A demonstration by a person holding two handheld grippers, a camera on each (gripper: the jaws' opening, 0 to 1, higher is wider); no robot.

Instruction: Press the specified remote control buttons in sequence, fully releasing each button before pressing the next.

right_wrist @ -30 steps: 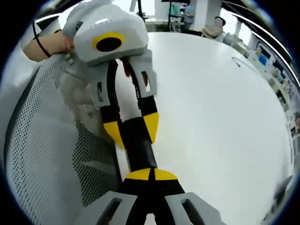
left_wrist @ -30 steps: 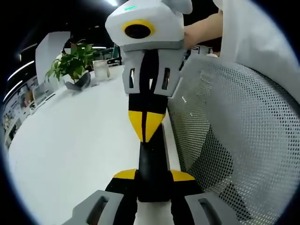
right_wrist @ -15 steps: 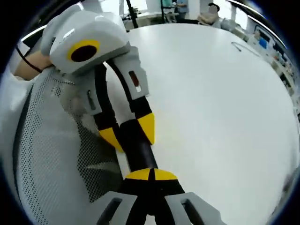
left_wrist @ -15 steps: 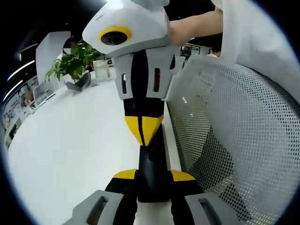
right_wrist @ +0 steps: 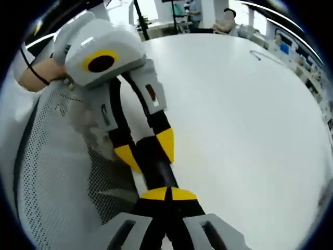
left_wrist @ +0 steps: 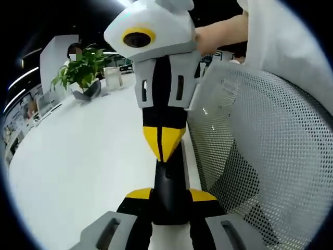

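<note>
A black remote lies lengthwise between my left gripper's yellow-tipped jaws, which are shut on it at the bottom of the left gripper view. My right gripper comes down from the top of that view, its yellow tips shut together and resting on the remote's top face. In the right gripper view the remote runs up from my shut right gripper. The left gripper clamps it from both sides there. The buttons are hidden.
A white table spreads to one side, with a potted plant and a glass at its far end. A white mesh chair back stands close on the other side. A person's hand holds the left gripper.
The right gripper's body has swung back a little to the right in the left gripper view, its tips still on the remote. The left gripper keeps its hold.
</note>
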